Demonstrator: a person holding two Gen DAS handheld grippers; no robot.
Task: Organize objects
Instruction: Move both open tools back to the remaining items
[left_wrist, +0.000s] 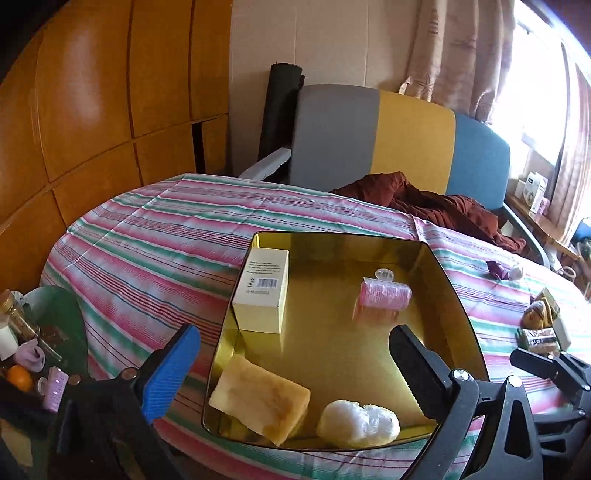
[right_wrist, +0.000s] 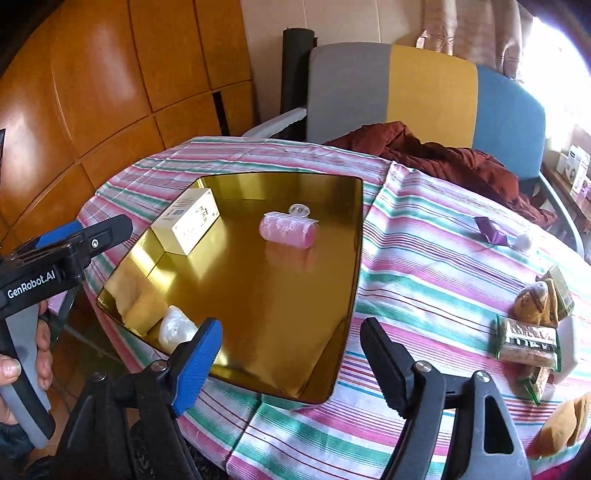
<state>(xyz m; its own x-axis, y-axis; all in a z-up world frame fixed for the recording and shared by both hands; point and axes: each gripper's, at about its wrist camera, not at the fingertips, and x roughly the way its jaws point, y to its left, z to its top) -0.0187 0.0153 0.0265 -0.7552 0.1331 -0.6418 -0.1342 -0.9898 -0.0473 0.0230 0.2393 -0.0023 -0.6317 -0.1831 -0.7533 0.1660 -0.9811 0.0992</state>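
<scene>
Tray shiny gold w/ pink roller (fuzzy); both claws released, empty.

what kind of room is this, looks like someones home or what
Most likely a lived-in room at home, perhaps a dining or sitting room. A table under a striped cloth holds a gold tray of small things, a padded chair stands behind it, and curtains hang by a bright window.

On the striped tablecloth sits a square gold metal tray; in it, a cream cardboard box back-left, pink hair roller back-right, yellow sponge and white plastic-wrapped lump in front
</scene>
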